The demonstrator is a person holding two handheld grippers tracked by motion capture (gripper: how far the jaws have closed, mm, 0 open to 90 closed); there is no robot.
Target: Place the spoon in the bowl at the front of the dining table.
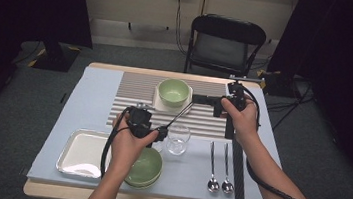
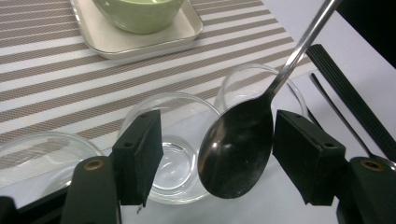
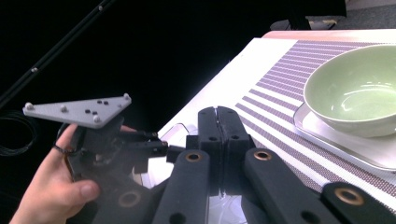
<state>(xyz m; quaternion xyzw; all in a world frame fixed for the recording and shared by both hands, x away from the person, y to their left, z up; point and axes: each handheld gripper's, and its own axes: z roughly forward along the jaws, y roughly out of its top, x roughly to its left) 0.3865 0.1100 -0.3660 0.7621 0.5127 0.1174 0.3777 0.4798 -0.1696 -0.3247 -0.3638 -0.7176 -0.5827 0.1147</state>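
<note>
1. A metal spoon is held by its handle in the tightly closed right gripper; the handle slants down from that gripper toward the middle of the counter, and the bowl of the spoon hangs above the clear glasses.
2. The left gripper stands open; the spoon's bowl sits between its black jaws without being pressed by either pad.
3. The spoon is judged light, stiff and slippery on its polished steel; a hold across the flat of the handle near the neck is judged surer than one on the rounded bowl.
4. The drinking glass beneath is judged fragile and easily tipped; the spoon should be kept from knocking its rim.
5. Counted in the high view: three spoons, one held and two more spoons lying side by side at the right; two green bowls, a far bowl on a small tray and a near bowl; one metal tray at the left.
6. In the left gripper view three clear glass vessels are counted.
</note>
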